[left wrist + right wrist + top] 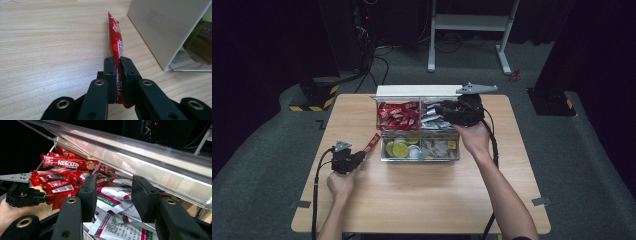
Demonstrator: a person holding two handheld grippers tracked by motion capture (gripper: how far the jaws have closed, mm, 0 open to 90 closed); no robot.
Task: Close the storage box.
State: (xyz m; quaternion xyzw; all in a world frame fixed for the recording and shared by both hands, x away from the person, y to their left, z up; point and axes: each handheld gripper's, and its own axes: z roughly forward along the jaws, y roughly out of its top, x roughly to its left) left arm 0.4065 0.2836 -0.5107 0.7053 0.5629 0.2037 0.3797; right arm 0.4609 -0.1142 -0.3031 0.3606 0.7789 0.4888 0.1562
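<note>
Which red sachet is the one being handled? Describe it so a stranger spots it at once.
Start at the clear box mid-table, then look just off its left side. There the left hand-held gripper is shut on one red sachet. Unlike the red sachets piled in the box's rear-left compartment, it is alone, outside the box over the wooden table.

The left gripper (pixel 118 75) is covering the lower part of the red sachet (pixel 115 40), its jaws closed over the printing. At three o'clock the clear box (pixel 160 32) is running off the frame, its contents blurring behind the wall. In the right gripper view, the white packets (pixel 117 220) are getting cut at six o'clock. From above, the yellow discs (pixel 399 148) are staying too small to identify.
</note>
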